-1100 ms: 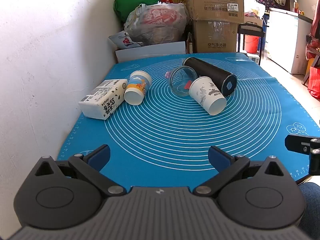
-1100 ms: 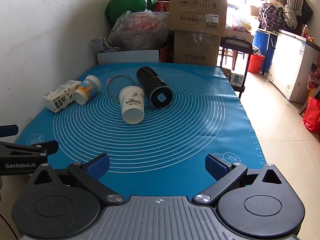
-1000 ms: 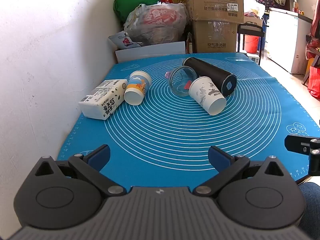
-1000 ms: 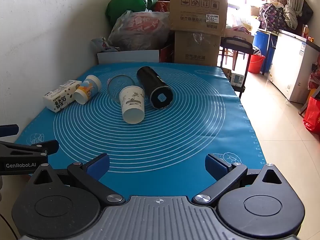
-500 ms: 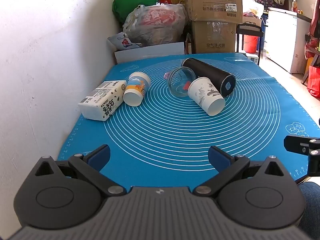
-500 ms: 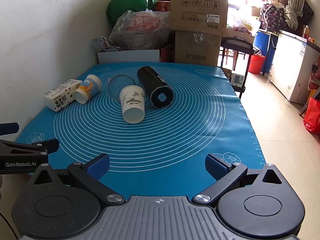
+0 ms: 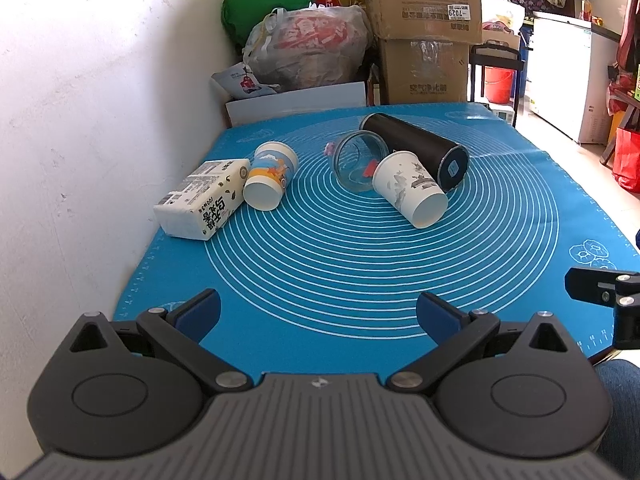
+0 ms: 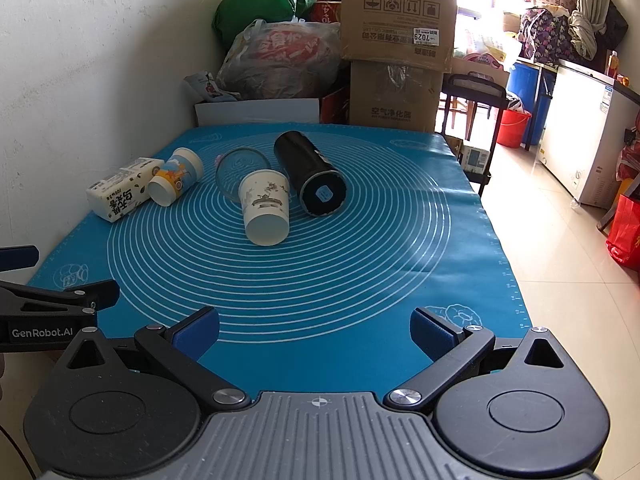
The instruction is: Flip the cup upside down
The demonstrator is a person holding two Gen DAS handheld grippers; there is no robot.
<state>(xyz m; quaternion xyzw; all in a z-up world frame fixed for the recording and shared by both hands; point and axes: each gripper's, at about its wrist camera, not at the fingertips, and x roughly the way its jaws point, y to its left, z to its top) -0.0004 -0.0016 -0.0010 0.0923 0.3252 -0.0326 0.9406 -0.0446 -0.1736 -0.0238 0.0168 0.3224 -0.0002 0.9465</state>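
Note:
A white paper cup (image 7: pixel 410 194) (image 8: pixel 265 208) lies on its side mid-mat, mouth toward me. Behind it lies a clear glass cup (image 7: pixel 356 166) (image 8: pixel 240 170), and to the left a blue-and-orange printed paper cup (image 7: pixel 270 180) (image 8: pixel 174 176), also on its side. My left gripper (image 7: pixel 318 314) is open and empty over the mat's near edge. My right gripper (image 8: pixel 314 330) is open and empty, also at the near edge. All cups are well beyond both grippers.
A black cylinder flask (image 7: pixel 418 150) (image 8: pixel 312 174) lies beside the white cup. A white carton (image 7: pixel 202 204) (image 8: pixel 118 194) lies at the left by the wall. Boxes and bags (image 7: pixel 420 28) stack behind the blue mat (image 7: pixel 340 264). The mat's right edge drops to the floor (image 8: pixel 560 260).
Both grippers have stayed open and almost still; the left view has shifted only very slightly. Nothing on the mat has moved.

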